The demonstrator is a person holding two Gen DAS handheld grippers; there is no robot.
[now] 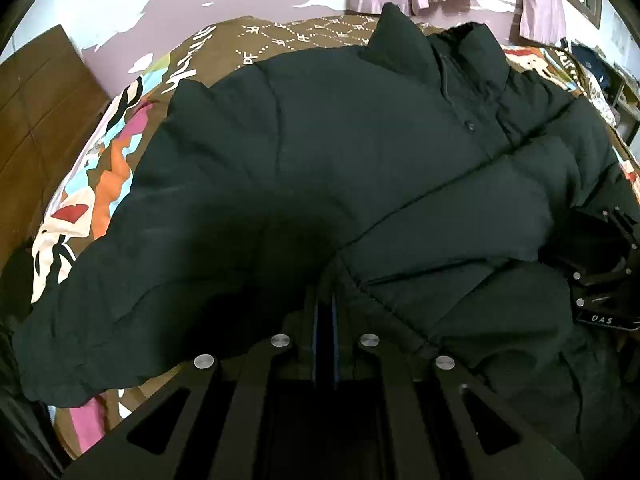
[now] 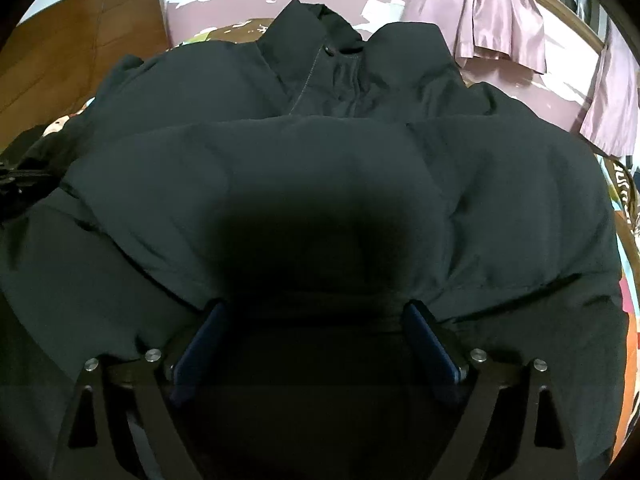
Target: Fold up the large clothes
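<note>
A large black puffer jacket (image 1: pixel 340 140) lies spread on a bed, collar at the far end; it also fills the right wrist view (image 2: pixel 320 168). My left gripper (image 1: pixel 325 292) is shut, its blue pads pressed together on a fold of the jacket's near edge. My right gripper (image 2: pixel 316 312) is open, its blue-padded fingers (image 2: pixel 200 344) wide apart and resting on the jacket's near part. The right gripper also shows at the right edge of the left wrist view (image 1: pixel 604 272), on the jacket.
The bed has a brown patterned and colourful cartoon cover (image 1: pixel 112 168). A wooden panel (image 1: pixel 36 120) stands at the left. Lilac garments (image 2: pixel 500 12) hang on the peeling lilac wall behind. Shelving with clutter (image 1: pixel 616 84) is at the far right.
</note>
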